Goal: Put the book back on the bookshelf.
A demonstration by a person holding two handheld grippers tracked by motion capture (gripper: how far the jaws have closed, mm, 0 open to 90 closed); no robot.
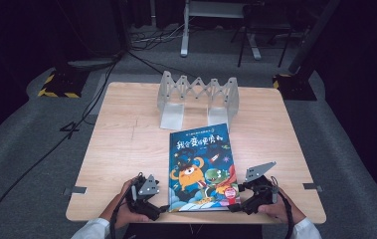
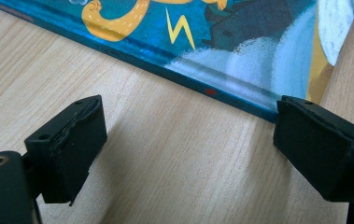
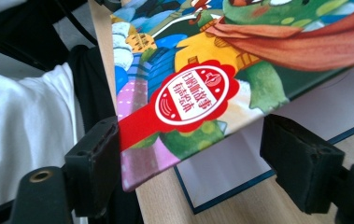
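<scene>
Left gripper (image 1: 162,208) spread at 7 o'clock, beside book (image 1: 202,169) spine. Right gripper (image 1: 235,206) gaping at 5, lifted cover corner (image 3: 146,172) between jaws, unpinched. We judge hardcover stiff, glossy, slippery; grip near corner. Bookstand (image 1: 198,97) at 12.
</scene>
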